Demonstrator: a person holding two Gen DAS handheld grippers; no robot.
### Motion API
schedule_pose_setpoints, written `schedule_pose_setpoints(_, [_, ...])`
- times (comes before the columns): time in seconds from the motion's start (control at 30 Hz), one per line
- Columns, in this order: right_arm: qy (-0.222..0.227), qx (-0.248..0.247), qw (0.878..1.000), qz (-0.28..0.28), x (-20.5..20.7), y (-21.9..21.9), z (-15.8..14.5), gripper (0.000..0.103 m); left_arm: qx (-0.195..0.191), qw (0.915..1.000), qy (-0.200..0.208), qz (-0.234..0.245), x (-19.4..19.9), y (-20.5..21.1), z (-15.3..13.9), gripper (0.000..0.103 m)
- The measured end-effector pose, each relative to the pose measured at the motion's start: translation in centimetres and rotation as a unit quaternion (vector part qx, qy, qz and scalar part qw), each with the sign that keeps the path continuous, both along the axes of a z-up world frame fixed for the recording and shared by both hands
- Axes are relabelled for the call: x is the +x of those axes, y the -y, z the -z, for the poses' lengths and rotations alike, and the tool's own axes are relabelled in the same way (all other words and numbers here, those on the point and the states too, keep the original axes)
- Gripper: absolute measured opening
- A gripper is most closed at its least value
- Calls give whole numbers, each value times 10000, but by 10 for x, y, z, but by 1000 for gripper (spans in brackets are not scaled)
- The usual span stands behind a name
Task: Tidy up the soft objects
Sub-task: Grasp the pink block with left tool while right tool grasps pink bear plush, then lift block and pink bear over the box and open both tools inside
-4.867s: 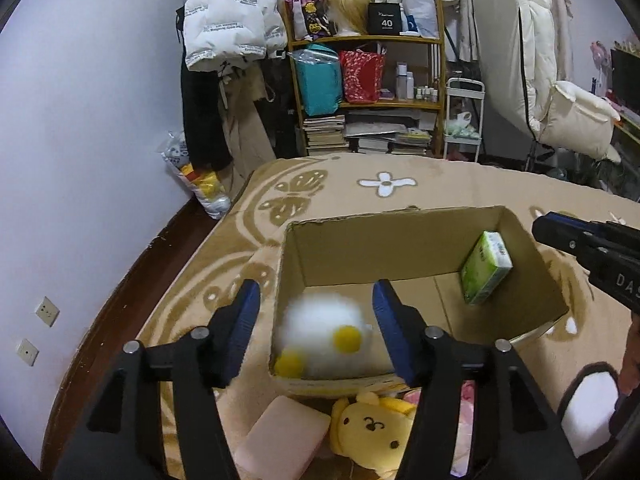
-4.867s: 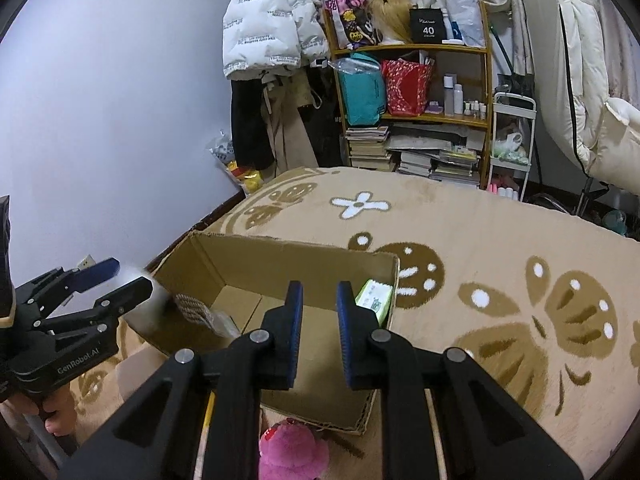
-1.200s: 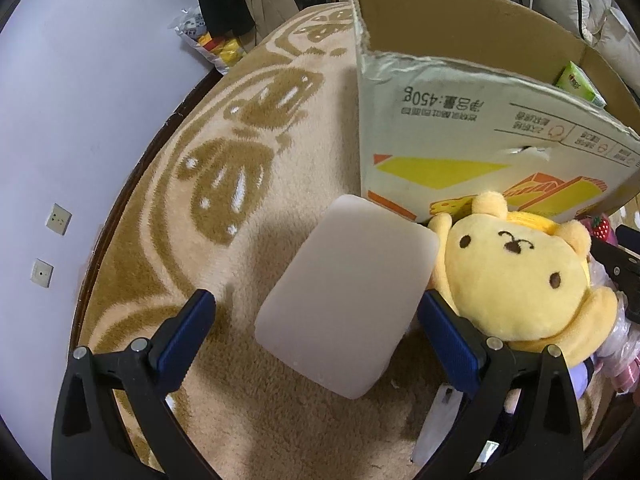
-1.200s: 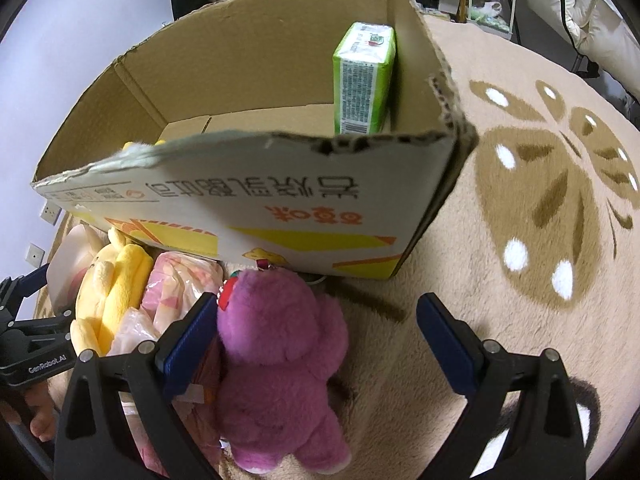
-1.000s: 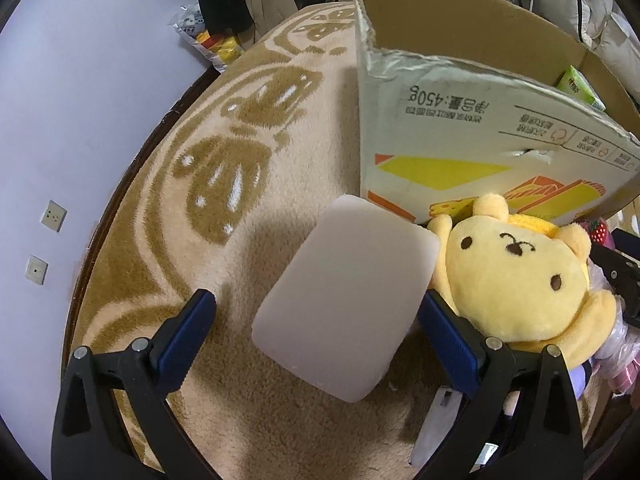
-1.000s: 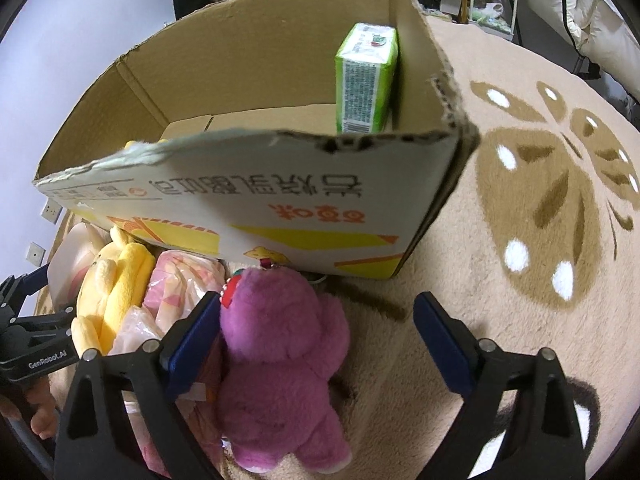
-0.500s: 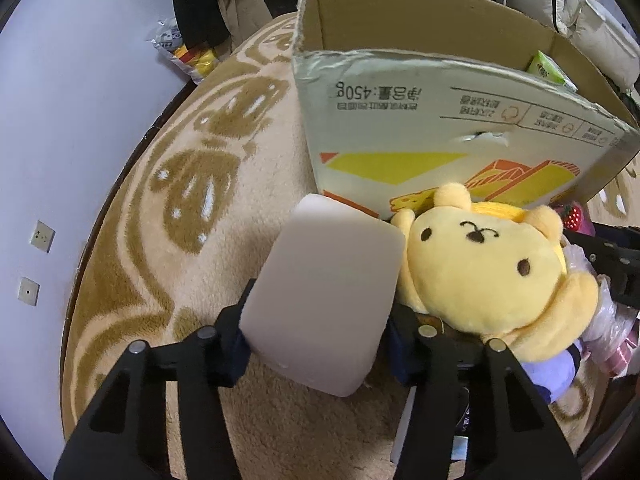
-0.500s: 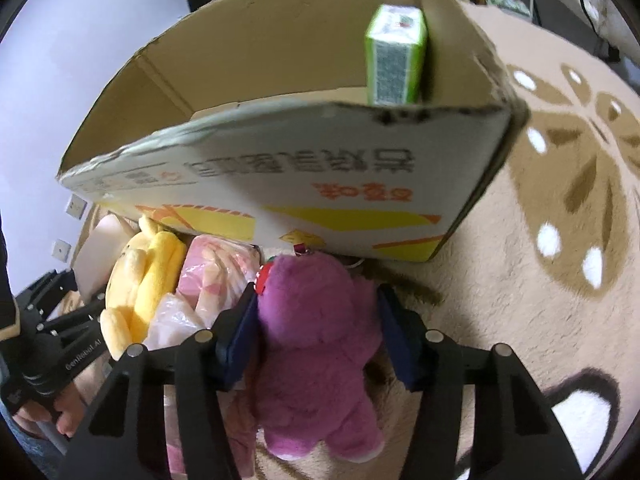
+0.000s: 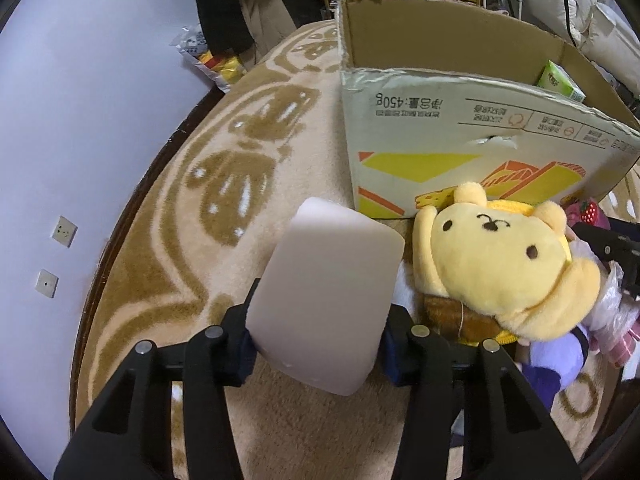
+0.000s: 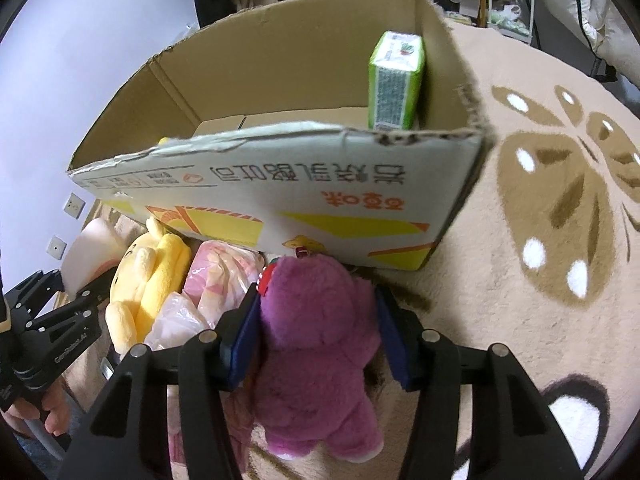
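Left wrist view: the left tool (image 9: 318, 340) is clenched on a pale pink foam block (image 9: 326, 296), its long axis pointing toward the cardboard box (image 9: 460, 128); a yellow plush (image 9: 508, 272) lies beside it.

Right wrist view: the right tool (image 10: 318, 336) grasps a fuzzy purple plush (image 10: 318, 344) lying lengthwise before the box, whose interior with a green tissue pack (image 10: 396, 84) shows here.

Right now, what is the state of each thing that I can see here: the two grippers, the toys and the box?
Left gripper: shut on the pale pink foam block.
Right gripper: shut on the purple plush bear.
Yellow plush bear: lying on the rug, not held.
Brown cardboard box: open at the top, standing on the rug.
Green tissue pack: upright inside the box, against its wall.
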State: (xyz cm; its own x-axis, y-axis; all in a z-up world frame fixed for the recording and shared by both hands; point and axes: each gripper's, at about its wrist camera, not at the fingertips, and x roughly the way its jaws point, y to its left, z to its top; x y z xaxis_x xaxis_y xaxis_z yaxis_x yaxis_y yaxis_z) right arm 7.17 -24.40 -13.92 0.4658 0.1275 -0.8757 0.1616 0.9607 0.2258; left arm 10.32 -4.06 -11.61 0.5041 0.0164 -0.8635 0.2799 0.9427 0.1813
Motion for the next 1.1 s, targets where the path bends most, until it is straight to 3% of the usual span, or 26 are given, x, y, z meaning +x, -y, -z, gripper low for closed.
schedule_pose_setpoints(0.23, [164,-91,9996,194,-11,8,-13,58,-109,9998,127,-118,-17,-7,-11,44])
schedule_pose_setpoints(0.73, [1018,-237,9938,383,-37,16,-49,58,-222,9981,496,-286,-45,-20,-39,44])
schedule_pose_setpoints(1.03, [1840,-492,9811,354,-59,6,-94,58,-132,9937,1089,-225,-71,-15,-65,44])
schedule_pose_setpoints(1.1, [2022,-572,9771,323,-61,4,-104,58,-265,9915,1264,-131,-76,-12,-72,44])
